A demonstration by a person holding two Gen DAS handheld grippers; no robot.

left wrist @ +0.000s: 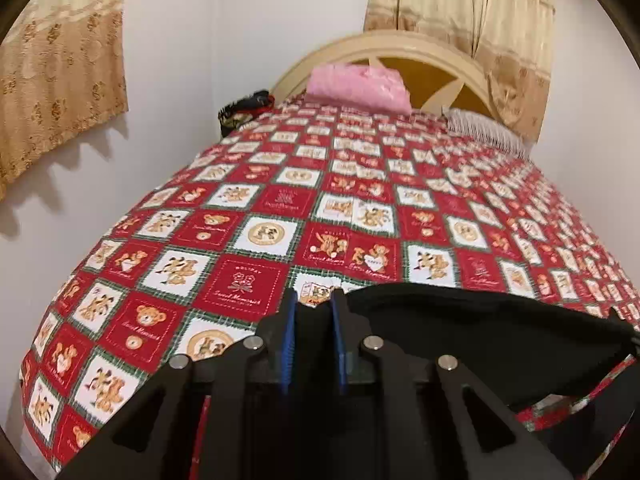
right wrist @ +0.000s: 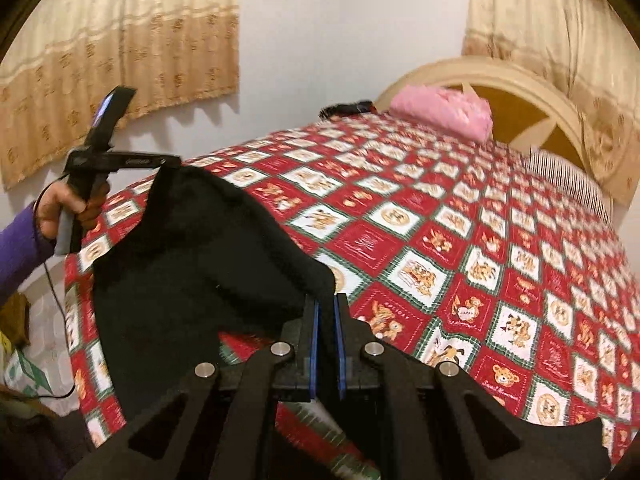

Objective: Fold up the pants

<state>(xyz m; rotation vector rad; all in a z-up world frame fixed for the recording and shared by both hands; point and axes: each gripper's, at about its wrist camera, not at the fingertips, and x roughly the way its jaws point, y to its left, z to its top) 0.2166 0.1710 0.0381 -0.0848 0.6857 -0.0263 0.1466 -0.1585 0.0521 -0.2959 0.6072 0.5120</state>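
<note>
The black pants [right wrist: 192, 264] hang stretched between the two grippers above the near edge of the bed [left wrist: 248, 208], which carries a red, white and green teddy-bear bedspread.

The right wrist view shows most of the cloth: a wide dark sheet running from the left gripper [right wrist: 162, 160] near the bed's near left corner across to the right gripper [right wrist: 325, 300], and draping down over the near edge. It also shows the person's left hand [right wrist: 66, 208] in a purple sleeve around the handle, with a thin cable trailing below. Here the left gripper's fingers meet the top corner of the pants and appear pinched on it. The right gripper's blue-padded fingers stand slightly apart with dark cloth at the left finger; whether they clamp it I cannot tell.

The left wrist view shows only a strip of the pants [left wrist: 460, 320], reaching from the left gripper [left wrist: 314, 300] toward the right. Its blue pads show a narrow gap with bedspread visible through it.

Both views show a pink folded bundle [left wrist: 360, 86] at the headboard [left wrist: 400, 46], and beige curtains [left wrist: 60, 72]
</note>
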